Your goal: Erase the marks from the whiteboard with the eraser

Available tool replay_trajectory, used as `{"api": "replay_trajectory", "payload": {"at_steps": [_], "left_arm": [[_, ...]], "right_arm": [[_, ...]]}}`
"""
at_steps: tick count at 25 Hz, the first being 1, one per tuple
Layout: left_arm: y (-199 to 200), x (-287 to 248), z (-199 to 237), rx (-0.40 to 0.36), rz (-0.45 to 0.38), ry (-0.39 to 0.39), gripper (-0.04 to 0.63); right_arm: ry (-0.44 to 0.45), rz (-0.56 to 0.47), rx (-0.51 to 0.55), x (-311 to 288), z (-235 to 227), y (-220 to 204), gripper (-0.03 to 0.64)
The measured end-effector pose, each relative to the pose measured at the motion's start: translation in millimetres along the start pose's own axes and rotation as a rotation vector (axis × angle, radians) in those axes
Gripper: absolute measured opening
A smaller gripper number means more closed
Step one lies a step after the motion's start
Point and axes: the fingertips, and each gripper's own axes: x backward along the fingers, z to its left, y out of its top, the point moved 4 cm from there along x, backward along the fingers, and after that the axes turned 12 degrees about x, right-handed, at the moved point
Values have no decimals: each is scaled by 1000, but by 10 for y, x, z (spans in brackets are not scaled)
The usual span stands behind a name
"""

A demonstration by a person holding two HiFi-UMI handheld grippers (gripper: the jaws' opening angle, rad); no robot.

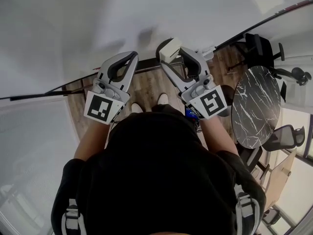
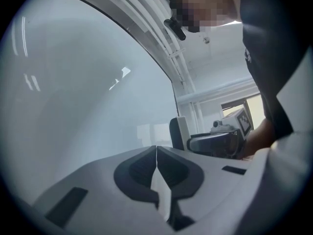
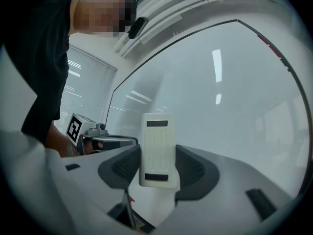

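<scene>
The whiteboard (image 1: 73,28) fills the upper left of the head view, and I see no marks on the part that shows; it also spans the left gripper view (image 2: 73,92) and the right gripper view (image 3: 234,92). My right gripper (image 1: 172,53) is shut on the white eraser (image 1: 169,48), held close to the board. In the right gripper view the eraser (image 3: 157,151) stands upright between the jaws. My left gripper (image 1: 131,58) is shut with nothing in it, its tips near the board's lower edge. The left gripper view shows the eraser (image 2: 182,131) to the right.
A dark marble-patterned round table (image 1: 257,106) and black office chairs (image 1: 264,48) stand to the right on the wood floor (image 1: 146,84). The person's dark-clothed body (image 1: 156,175) fills the lower head view.
</scene>
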Motion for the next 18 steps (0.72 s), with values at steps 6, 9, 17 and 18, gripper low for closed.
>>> {"api": "replay_trajectory", "payload": {"at_steps": [6,9,17,18], "left_arm": [[-77,31,20,5,15,0,6],[-107,44,31,6,20,7,6],[-90,35,27,4,26,12,6],[-84,33,24,4,26,11,6]], "right_arm": [[-11,-2,-21,-54,16,-63,221],[-10,-4,-28,-61,13,-91,221],[-6,-2,-31,-68,10,-89,221],[-4,-2,-29,-70,14,-84,221]]}}
